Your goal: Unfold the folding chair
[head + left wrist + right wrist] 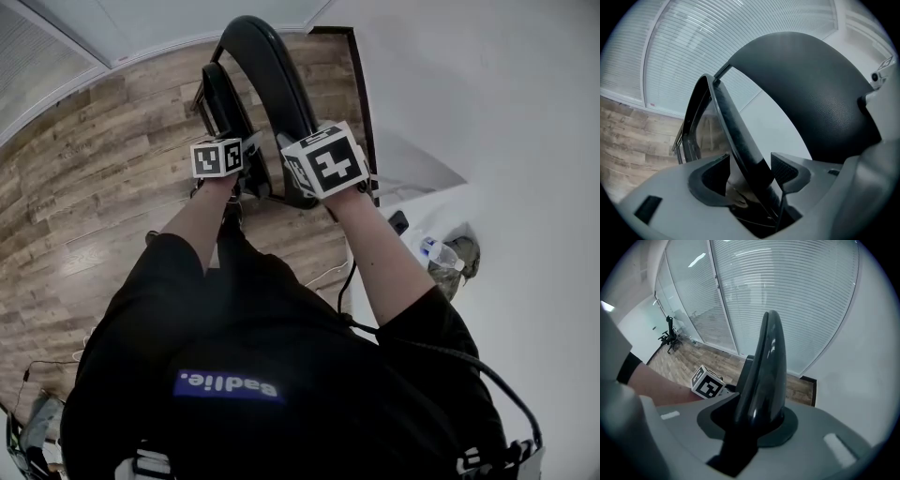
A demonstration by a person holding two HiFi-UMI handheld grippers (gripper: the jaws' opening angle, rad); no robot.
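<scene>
One folding chair (267,84), between the fingers of both grippers. Two grippers: left gripper (750,174), right gripper (754,418). One bottle (439,253), well to the right of the fingers.

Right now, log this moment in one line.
folding chair: not yet unfolded | left gripper: open, folding chair between jaws | right gripper: shut on folding chair

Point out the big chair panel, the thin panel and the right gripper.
big chair panel (768,362): right gripper view, glossy edge above the jaws.
thin panel (736,131): left gripper view, dark rim between the jaws.
right gripper (757,420): right gripper view, midway between its jaws, clamped on that panel.
</scene>
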